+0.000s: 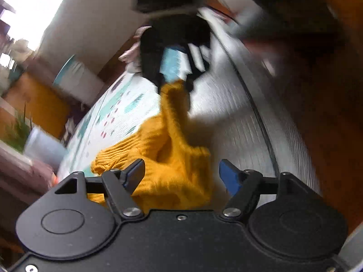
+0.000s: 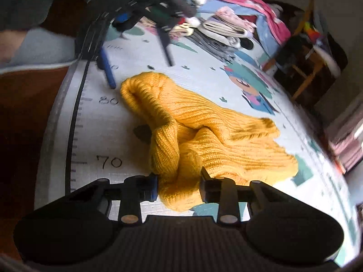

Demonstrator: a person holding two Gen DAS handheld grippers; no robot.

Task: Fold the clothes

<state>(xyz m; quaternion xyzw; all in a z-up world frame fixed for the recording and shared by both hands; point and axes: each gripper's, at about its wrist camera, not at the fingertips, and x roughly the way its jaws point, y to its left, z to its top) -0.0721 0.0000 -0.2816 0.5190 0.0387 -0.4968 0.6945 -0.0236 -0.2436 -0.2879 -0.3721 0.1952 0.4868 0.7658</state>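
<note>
A bunched mustard-yellow ribbed knit sweater [image 2: 204, 136] is gripped by the right tongs [image 2: 179, 184]; the left tongs [image 1: 181, 174] stand open above it. Spreading it flat is judged next.

One yellow knitted sweater [image 2: 204, 136] is lying bunched on one printed mat [image 2: 204, 79]. Two grippers are showing, the left gripper [image 1: 181, 174] and the right gripper [image 2: 179, 181]. One heap of mixed clothes [image 2: 226, 22] is sitting at the far right.
</note>
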